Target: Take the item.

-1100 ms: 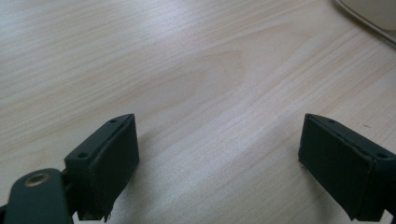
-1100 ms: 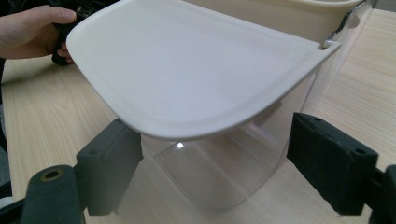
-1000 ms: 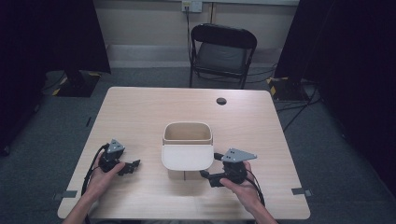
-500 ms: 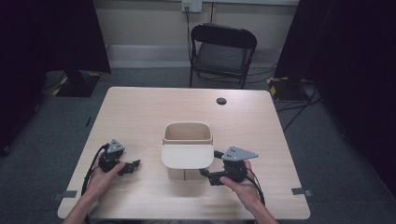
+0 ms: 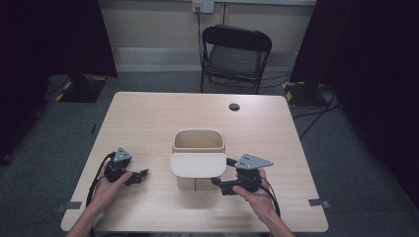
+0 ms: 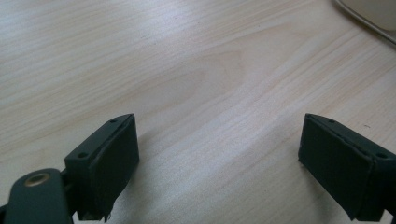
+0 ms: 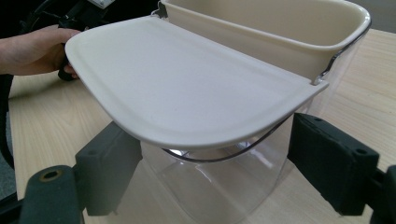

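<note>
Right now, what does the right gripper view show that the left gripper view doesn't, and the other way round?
The right gripper view has the cream lid hanging out over the right tool, the bin's clear lower wall with its wire handle, and the person's other hand. The left gripper view has the open left tool over bare wood. Both show the wooden table and part of the bin.

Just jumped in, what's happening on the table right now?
A person holds a gripper in each hand at the table. The right gripper, jaws open, sits just beside the container, under its cream lid, which is flipped open toward the person. The left gripper, also open, rests on bare wood to the container's left, touching nothing.
</note>
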`<act>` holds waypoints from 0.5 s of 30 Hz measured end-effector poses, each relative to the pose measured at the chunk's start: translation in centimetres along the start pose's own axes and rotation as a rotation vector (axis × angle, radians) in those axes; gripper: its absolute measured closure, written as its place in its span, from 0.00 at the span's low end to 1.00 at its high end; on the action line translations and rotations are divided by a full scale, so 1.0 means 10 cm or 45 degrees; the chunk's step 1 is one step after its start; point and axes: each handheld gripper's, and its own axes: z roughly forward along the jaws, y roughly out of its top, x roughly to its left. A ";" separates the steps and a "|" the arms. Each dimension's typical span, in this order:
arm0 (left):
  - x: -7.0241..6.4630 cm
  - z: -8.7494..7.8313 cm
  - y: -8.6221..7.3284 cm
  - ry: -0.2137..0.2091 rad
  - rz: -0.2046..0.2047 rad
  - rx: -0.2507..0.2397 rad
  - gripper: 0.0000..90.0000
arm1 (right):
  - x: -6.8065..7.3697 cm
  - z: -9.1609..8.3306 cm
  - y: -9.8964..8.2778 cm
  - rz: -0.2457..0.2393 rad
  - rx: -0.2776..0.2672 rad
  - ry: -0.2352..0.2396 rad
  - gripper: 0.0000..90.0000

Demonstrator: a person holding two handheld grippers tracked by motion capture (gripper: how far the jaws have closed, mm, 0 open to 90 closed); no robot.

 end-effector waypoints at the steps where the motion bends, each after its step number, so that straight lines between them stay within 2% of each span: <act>1: 0.00 0.00 0.00 0.000 0.000 0.000 0.13 | 0.00 0.00 0.00 0.000 0.000 0.000 0.19; 15: 0.00 0.00 0.00 0.000 0.001 0.000 0.13 | 0.00 -0.04 0.03 0.003 -0.020 0.000 0.19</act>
